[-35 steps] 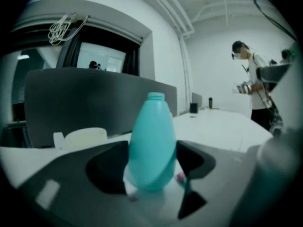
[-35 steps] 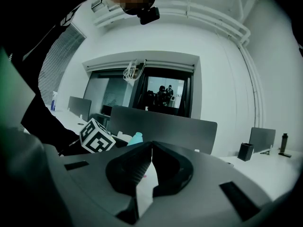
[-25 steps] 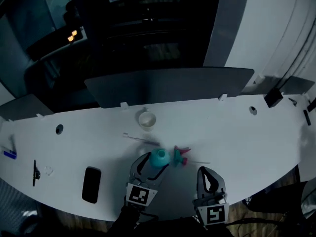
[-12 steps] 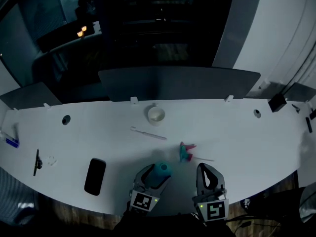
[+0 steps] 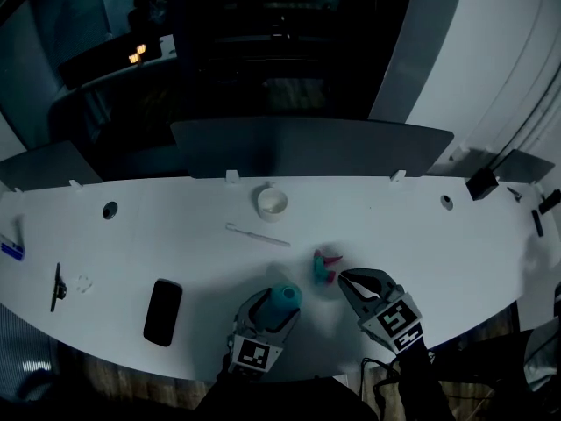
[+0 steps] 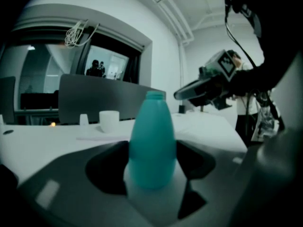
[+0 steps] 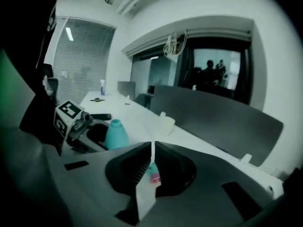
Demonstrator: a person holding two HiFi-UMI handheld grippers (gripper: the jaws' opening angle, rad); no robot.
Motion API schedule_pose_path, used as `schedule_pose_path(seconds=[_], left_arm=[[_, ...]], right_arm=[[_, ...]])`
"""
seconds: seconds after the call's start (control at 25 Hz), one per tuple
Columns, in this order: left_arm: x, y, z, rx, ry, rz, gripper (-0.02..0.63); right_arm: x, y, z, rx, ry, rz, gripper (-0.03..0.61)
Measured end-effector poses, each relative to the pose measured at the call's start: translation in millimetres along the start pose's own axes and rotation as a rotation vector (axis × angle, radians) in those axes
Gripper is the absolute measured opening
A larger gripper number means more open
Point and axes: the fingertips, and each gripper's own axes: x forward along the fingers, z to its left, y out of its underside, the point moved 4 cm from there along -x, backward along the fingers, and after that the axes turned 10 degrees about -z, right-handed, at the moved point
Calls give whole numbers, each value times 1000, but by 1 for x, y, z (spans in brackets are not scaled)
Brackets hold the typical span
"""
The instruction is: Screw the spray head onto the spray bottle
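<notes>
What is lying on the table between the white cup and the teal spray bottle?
A thin white rod lies crosswise between the white cup and the spray bottle, touching neither. The head view shows it.

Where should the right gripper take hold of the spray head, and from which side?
Probably its teal part, from above: the spray head lies on its side on the table, just ahead of the right gripper, whose shut jaws must open first.

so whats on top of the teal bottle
Nothing: the neck of the teal bottle is bare. The spray head lies apart on the table. The bottle's contents are hidden by its opaque wall.
</notes>
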Motion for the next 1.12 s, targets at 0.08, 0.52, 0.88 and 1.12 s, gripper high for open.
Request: schedule_pose_path(seconds=[0.08,0.52,0.88,1.12], left_arm=[[-1,0,0,-3,1,1,322],[-1,-1,0,0,14,16,322],[-2,-1,0,1,20,20,322],[-1,-1,1,8,24,19,322]], right_arm=[[15,10,-4,1,-169,142,8],[70,65,-13,82,-579,806,120],[95,98,-13,168,-587,1070,120],[97,110,-7,104,-605,1149,120]])
